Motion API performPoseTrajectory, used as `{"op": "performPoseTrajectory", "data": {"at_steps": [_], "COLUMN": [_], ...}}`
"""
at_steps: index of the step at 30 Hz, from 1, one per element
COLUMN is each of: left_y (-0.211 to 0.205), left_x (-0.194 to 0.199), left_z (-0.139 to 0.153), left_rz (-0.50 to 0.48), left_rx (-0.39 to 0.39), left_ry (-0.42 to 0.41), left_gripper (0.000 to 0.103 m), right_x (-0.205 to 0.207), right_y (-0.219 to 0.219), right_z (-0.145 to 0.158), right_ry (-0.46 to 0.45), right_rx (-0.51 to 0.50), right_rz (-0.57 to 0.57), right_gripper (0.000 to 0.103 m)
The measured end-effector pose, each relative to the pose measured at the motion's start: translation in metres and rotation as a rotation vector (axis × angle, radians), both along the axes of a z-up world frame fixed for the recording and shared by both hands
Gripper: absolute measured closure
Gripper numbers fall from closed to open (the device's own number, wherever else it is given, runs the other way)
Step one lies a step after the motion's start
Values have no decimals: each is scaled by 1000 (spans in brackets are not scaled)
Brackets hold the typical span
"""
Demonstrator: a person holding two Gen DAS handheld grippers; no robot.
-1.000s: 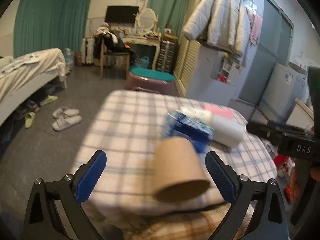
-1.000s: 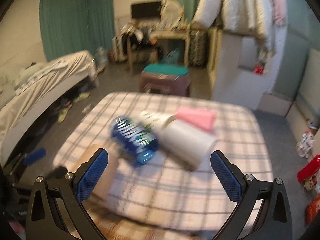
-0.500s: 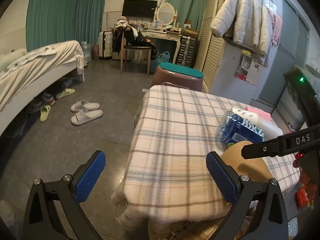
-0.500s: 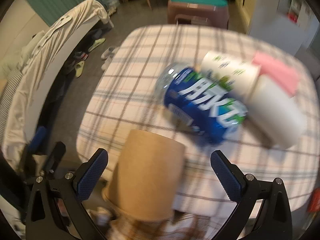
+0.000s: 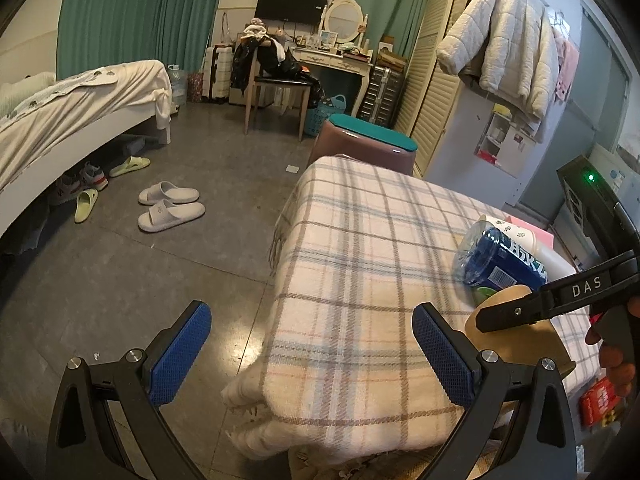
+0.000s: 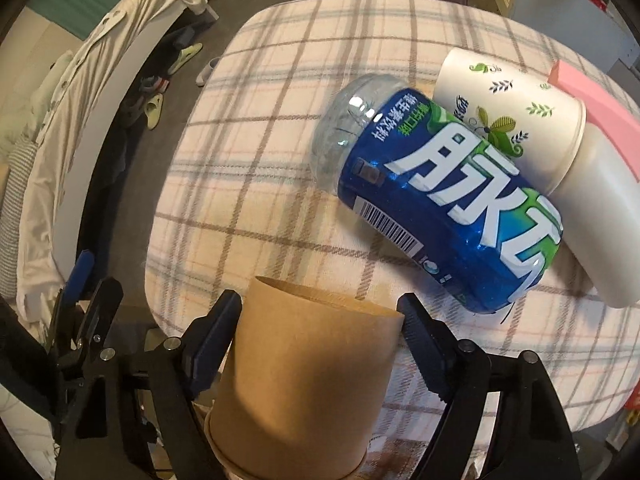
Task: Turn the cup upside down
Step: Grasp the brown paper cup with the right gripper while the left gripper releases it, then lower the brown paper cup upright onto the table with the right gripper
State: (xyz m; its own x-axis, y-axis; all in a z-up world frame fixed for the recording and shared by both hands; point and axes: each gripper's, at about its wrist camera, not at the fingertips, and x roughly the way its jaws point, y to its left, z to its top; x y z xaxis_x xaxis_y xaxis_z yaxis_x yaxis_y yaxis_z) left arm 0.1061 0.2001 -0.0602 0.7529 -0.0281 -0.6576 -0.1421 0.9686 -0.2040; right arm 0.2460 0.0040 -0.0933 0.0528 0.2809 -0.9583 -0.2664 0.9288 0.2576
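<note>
A brown paper cup (image 6: 304, 380) lies at the near edge of the plaid-covered table (image 6: 256, 184), base pointing away and rim toward the camera. My right gripper (image 6: 320, 320) is shut on the cup, one finger pressed on each side. In the left wrist view the cup (image 5: 516, 340) shows at the right, partly hidden by the right gripper (image 5: 560, 300). My left gripper (image 5: 306, 356) is open and empty, off the table's left front corner, over the floor.
A blue-labelled plastic bottle (image 6: 448, 200), a white printed paper cup (image 6: 508, 108), a plain white cup (image 6: 608, 216) and a pink item (image 6: 596, 104) lie together just beyond the brown cup. A bed (image 5: 60, 120), slippers (image 5: 168, 208) and a stool (image 5: 368, 144) stand on the floor.
My right gripper came down over the brown cup and closed on it. My left gripper drew away to the left, off the table corner, staying open.
</note>
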Motion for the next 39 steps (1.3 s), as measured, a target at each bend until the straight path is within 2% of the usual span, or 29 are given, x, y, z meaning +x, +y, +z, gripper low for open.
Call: {"op": "performPoseTrajectory", "data": {"at_steps": [5,11,15,18,19,20,28,34,39], "left_y": [-2,-6,-7,-6,-6,-5,6,5,5], "left_x": [-4,-13,-16,-15,-15,-15,-11,-2,2], "left_z": [5,15,18,16,16,15,10,1,-4], "left_rz": [10,19,40,55,60,67,106,104,102], "left_rx": [9,21,27,28,32,38,57,69,79], "left_ry": [-16,-35,-42,-31,-27,-23,0,24,42], "left_gripper": [0,0,0,0,0,0,0,0,0], "right_x": [-9,-40,-67,-92,-99,-103,-89,-67,-56], "right_y": [-4,-1,-2,3,4,4,14,35,43], "right_z": [15,59,84,95,95,95,81,68,51], "right_ry": [-45,-244,-492,-760,-825,-852,-893,-913,-883], "right_rx": [32,90,72,-12,-19,-11,55,48,33], "right_rz": [25,117,151,187,192,188,151,171,201], "right_gripper": [23,24,24,24,24,24,24,24,24]}}
